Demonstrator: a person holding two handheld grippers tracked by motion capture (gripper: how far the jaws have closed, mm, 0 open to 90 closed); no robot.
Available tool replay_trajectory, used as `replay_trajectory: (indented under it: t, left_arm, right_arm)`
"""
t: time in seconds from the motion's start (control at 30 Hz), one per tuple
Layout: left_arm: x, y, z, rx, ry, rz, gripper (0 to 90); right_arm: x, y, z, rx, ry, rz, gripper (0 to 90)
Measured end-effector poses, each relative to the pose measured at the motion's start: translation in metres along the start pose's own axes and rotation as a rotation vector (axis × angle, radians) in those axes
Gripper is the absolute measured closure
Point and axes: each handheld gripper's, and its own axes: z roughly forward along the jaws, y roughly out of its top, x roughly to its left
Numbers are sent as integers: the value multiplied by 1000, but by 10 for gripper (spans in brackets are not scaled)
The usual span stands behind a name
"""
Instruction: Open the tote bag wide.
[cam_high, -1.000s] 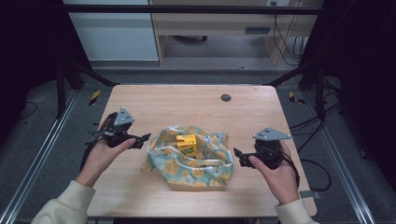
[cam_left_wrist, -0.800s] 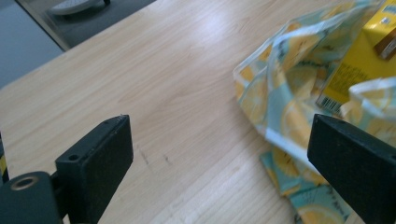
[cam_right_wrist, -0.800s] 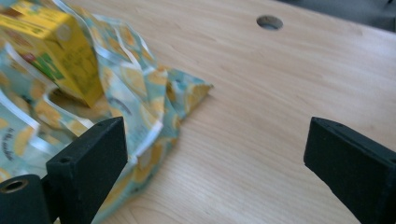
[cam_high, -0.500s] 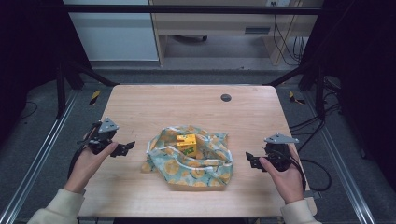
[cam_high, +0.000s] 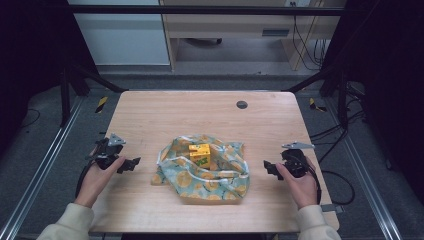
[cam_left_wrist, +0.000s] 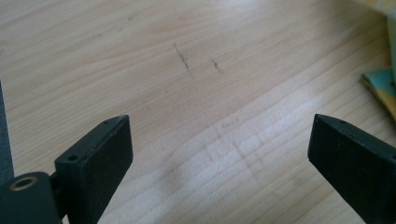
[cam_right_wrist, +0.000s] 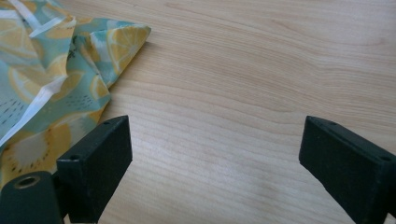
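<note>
A crumpled cloth bag (cam_high: 200, 170) with a lemon print and white straps lies at the table's middle. A yellow box (cam_high: 200, 154) sits in its folds. My left gripper (cam_high: 131, 164) rests near the table's left edge, open, well left of the bag. In the left gripper view its jaws stand wide over bare wood, and a corner of the bag (cam_left_wrist: 380, 88) shows at the right edge. My right gripper (cam_high: 270, 168) is open to the right of the bag. In the right gripper view the bag (cam_right_wrist: 51, 88) lies at the upper left, apart from the jaws.
The wooden table (cam_high: 165, 112) has a dark round grommet (cam_high: 242, 105) at the back right. Metal rails run along both sides on the floor. Cables lie on the floor to the right. A desk and a cabinet stand behind the table.
Both grippers have drawn outward and away from the bag, the left toward the table's left edge, the right toward the right side. The bag and box have stayed in place.
</note>
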Motion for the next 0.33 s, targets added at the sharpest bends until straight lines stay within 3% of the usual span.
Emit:
replay_trajectory:
  t: [0.13, 0.23, 0.33]
  left_arm:
    - [-5, -7, 1, 13, 14, 14, 63]
    - [-13, -15, 1, 35, 18, 38, 63]
    - [-16, -17, -2, 31, 18, 35, 63]
  right_arm:
    - [2, -8, 11, -11, -16, 24, 112]
    - [3, -17, 10, 3, -33, 19, 113]
    - [3, -22, 7, -2, -40, 23, 114]
